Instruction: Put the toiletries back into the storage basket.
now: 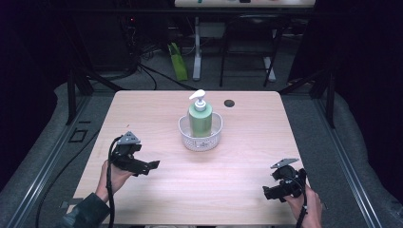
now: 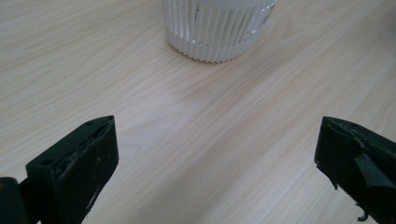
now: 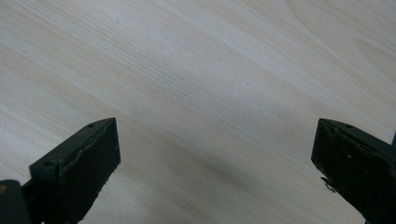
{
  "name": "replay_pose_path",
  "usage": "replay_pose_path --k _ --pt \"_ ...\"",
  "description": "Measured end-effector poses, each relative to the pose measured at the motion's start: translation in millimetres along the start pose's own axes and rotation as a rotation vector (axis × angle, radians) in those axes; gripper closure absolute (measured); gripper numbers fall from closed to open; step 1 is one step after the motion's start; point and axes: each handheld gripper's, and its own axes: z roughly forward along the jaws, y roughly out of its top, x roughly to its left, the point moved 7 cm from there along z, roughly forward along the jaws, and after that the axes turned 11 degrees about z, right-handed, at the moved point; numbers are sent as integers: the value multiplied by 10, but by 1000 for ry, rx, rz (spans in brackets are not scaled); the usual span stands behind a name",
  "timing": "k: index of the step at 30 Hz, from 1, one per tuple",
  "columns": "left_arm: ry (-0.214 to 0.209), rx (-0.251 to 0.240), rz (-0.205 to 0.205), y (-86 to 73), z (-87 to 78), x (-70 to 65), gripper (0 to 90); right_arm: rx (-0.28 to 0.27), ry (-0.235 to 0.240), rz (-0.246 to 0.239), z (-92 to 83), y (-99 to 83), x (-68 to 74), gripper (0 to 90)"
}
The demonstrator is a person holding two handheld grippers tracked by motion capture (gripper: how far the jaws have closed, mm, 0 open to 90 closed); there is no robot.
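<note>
Table (image 1: pixel 157 114): light wood, mostly bare.
Basket (image 1: pixel 200 135): white, slatted, mid-table, its base seen ahead in the left gripper view.
Bottle (image 1: pixel 200 116): green pump dispenser standing upright inside the basket.
Left gripper (image 1: pixel 153 166): jaws spread, empty, near the basket.
Right gripper (image 1: pixel 267 191): released, well apart, empty.
Progress: seemingly nothing handled yet; purpose unclear.

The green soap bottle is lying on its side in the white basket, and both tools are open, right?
Not quite. The green soap bottle stands upright in the white basket, its white pump on top, as the high view shows. The rest is right: the left tool and the right tool are both open, jaws wide apart over the bare table.
</note>
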Motion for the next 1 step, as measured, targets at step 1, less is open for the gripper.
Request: replay_pose_path --k 1 --pt "-2 3 -2 -10 10 3 0 0 1 0 0 0 0 7"
